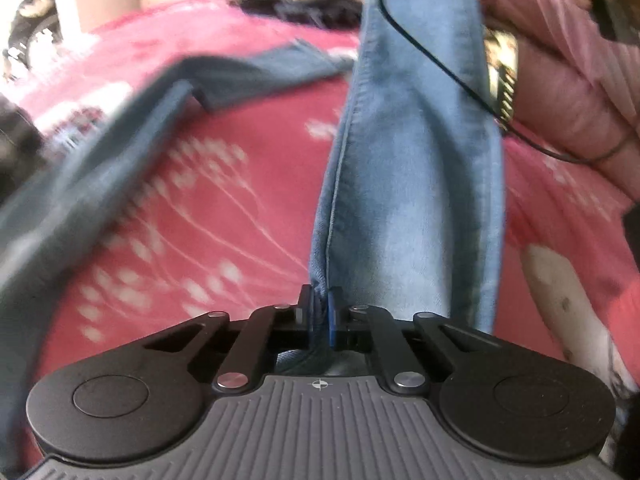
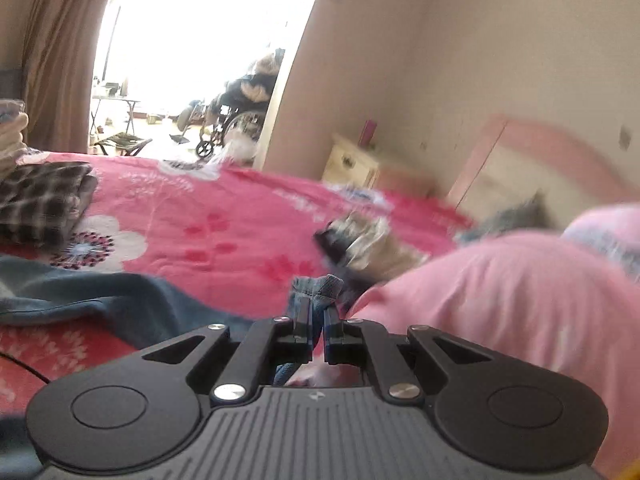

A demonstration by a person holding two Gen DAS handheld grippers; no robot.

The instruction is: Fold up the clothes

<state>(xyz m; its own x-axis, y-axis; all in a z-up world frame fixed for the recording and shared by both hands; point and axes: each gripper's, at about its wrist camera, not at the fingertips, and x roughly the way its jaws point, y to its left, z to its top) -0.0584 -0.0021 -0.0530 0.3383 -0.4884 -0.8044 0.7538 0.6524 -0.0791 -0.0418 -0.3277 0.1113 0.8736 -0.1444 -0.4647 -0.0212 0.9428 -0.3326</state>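
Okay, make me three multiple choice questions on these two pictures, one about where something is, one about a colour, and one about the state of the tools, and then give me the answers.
1. Where does the folded checked cloth lie in the right wrist view?
A. on the bedspread, far left
B. on the bedside cabinet
C. on the floor by the wheelchair

2. What colour is the garment both tools hold?
A. black
B. blue denim
C. white

3. How does the left tool stand?
A. wide open, holding nothing
B. shut on the jeans
C. out of view

Answers:
1 A, it rests on the pink flowered bedspread at the left edge.
2 B, the jeans are light blue denim, and the right tool pinches the same cloth.
3 B, denim runs up from between its closed fingers.
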